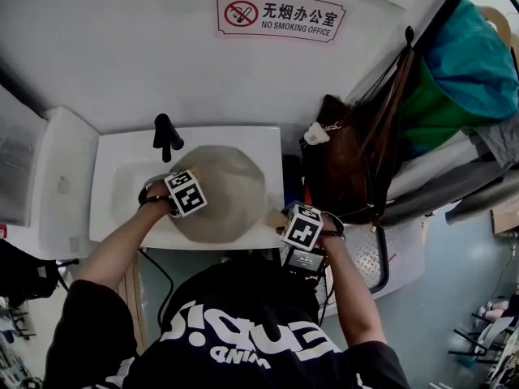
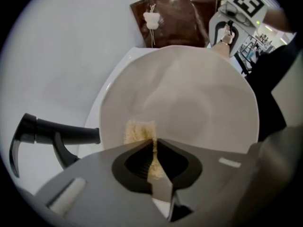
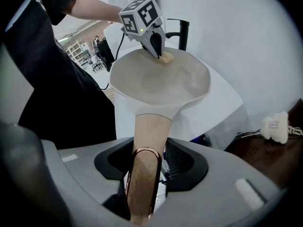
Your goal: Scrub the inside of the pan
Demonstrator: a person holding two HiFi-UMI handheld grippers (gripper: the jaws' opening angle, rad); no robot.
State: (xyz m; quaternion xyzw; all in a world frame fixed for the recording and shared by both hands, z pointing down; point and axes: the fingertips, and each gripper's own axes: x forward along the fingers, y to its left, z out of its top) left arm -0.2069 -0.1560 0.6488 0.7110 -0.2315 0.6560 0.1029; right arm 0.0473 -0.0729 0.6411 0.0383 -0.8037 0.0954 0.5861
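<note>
Pan point(image 1: 223, 193), pale cream and round, lies across the white sink point(image 1: 122, 168) in the middle of the head view, its open side up. Its wooden handle point(image 1: 276, 217) leaves the rim at about 4 o'clock in that view and runs out past the sink's front edge.

The right gripper point(image 3: 147, 150) is clamped on that handle: in the right gripper view the wood, with a copper-coloured loop at its end, fills the gap between the two jaws, which stand fairly wide around it. The gripper points steeply down.

The left gripper point(image 2: 154, 143) is drawn nearly together on a small yellowish scrubbing pad point(image 2: 138, 130). Only a thin strip of the pad is pinched between the jaw tips; the rest spreads out beyond them and lies against the inside of the pan. From the head view this contact is at roughly 9 o'clock on the pan, close to the rim. In the right gripper view the same pad shows at the pan's far edge, about 12 o'clock, under the marker cube.

A black faucet point(image 1: 166, 134) stands at the back of the sink, at 11 o'clock from the pan. A brown bag point(image 1: 340, 160) hangs at 3 o'clock of the sink, with a small pale bear charm point(image 2: 152, 20) on it. A no-smoking sign point(image 1: 280, 14) is fixed on the wall at 12 o'clock.
</note>
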